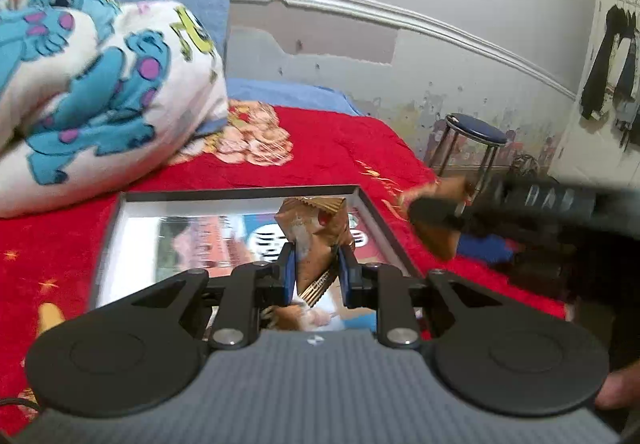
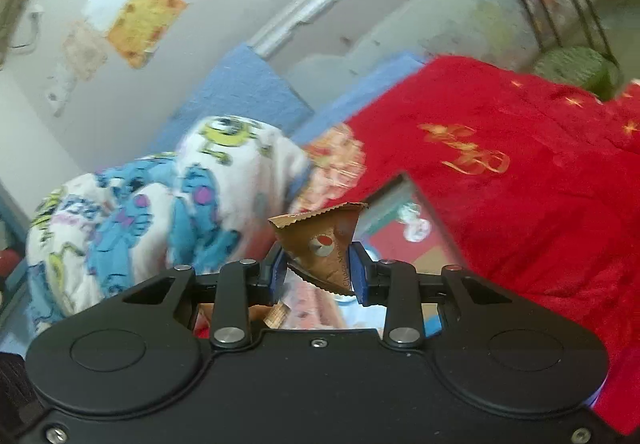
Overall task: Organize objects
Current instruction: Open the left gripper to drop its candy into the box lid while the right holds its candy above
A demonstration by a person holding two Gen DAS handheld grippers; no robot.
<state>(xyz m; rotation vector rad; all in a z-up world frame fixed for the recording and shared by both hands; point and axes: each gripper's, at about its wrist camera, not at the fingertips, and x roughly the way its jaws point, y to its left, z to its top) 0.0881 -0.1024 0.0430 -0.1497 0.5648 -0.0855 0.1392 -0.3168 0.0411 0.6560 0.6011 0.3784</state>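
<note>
Cartoon-print pillow: far left on the bed, white with blue monster figures; lies on the red blanket, its right end over a blue sheet.
Red blanket: covers the bed; gold stars and gold script scattered on it.
Framed tray: dark-rimmed, glossy, with printed pictures on its floor; lies flat on the blanket, near centre, below both tongs.
Left gripper: blue pads clenched on a brown snack wrapper; the wrapper stands upright between the pads, its crimped top edge above them, over the tray.
Loose wrappers: brown pieces visible beneath the left tongs, close to the tray's near edge; whether they lie inside it cannot be told.
Right gripper: blue pads clenched on a second brown wrapper, triangular, serrated top edge, red-and-white round logo; held above the tray's near part.
Right gripper, seen from the left camera: dark, blurred, at the right past the tray's rim, a brown wrapper at its tip.
Stool: blue round seat, metal legs; far right, beside the bed against the peeling wall.
Hanging clothes: dark, far right on the wall.
</note>
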